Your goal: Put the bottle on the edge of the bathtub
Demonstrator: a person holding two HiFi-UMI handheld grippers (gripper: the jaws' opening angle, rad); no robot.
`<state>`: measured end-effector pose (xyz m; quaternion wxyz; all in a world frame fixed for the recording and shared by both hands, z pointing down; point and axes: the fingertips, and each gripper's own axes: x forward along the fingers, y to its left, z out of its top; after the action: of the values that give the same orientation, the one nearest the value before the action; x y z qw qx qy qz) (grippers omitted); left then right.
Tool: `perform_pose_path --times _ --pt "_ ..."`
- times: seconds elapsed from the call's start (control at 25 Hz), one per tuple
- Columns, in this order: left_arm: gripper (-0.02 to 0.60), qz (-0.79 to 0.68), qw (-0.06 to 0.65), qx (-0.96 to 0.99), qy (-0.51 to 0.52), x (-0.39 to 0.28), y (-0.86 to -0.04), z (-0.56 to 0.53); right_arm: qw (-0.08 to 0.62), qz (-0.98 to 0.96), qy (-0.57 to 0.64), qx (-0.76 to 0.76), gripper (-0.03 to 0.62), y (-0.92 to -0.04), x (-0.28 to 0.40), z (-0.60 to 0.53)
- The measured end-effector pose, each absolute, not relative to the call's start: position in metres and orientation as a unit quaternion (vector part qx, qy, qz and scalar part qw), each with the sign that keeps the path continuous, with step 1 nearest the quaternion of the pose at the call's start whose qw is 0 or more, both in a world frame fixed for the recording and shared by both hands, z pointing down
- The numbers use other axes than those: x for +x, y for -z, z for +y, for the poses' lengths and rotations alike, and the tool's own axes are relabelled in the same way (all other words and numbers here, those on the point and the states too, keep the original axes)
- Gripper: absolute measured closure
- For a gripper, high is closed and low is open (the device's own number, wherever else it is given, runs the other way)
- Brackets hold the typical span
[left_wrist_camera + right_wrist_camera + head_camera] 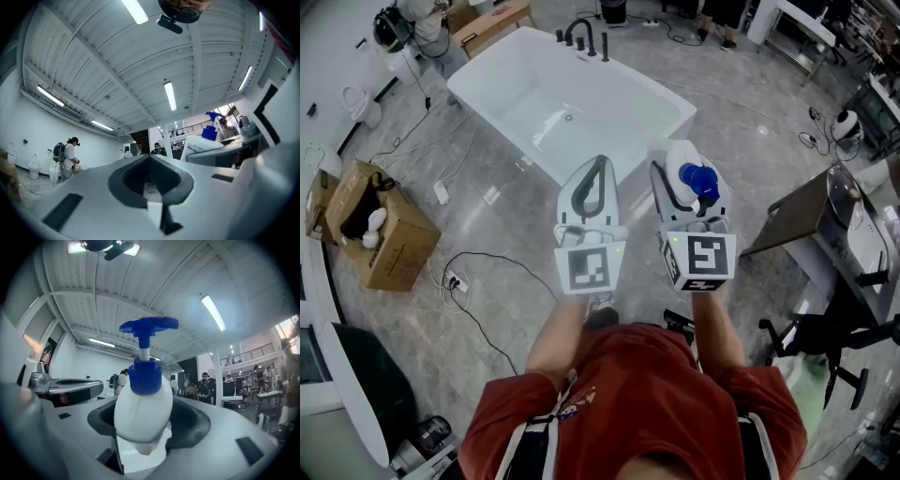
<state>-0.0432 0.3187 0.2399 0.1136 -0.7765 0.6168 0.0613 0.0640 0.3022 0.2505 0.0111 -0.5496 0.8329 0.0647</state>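
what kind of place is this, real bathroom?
Probably not: looks like an open workshop or lab hall. Freestanding bathtub on stone floor, cardboard box and loose cables nearby, ribbed industrial ceiling with strip lights.

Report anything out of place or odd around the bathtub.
Nothing looks spilled or broken. Cables and a white power strip lie loose on the floor left of the bathtub, near an open cardboard box. The bottle is clamped in the right gripper, not yet on the rim.

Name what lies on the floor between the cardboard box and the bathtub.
In the head view, loose cables and a small white plug block lie on the grey floor between the cardboard box and the bathtub.
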Motion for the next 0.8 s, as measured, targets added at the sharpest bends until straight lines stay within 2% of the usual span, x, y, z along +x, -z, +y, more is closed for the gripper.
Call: perform_pose_path --times 0.36,0.8 --pt "0.566 0.61 0.123 -0.78 -0.067 -0.022 -0.229 0.346 0.021 0.828 -0.068 -0.556 0.319 -0.239 0.088 0.326" --pt "0.566 0.604 0.123 -0.785 -0.063 -0.031 -0.23 0.345 0.031 0.827 -0.059 -0.559 0.319 -0.242 0.078 0.322"
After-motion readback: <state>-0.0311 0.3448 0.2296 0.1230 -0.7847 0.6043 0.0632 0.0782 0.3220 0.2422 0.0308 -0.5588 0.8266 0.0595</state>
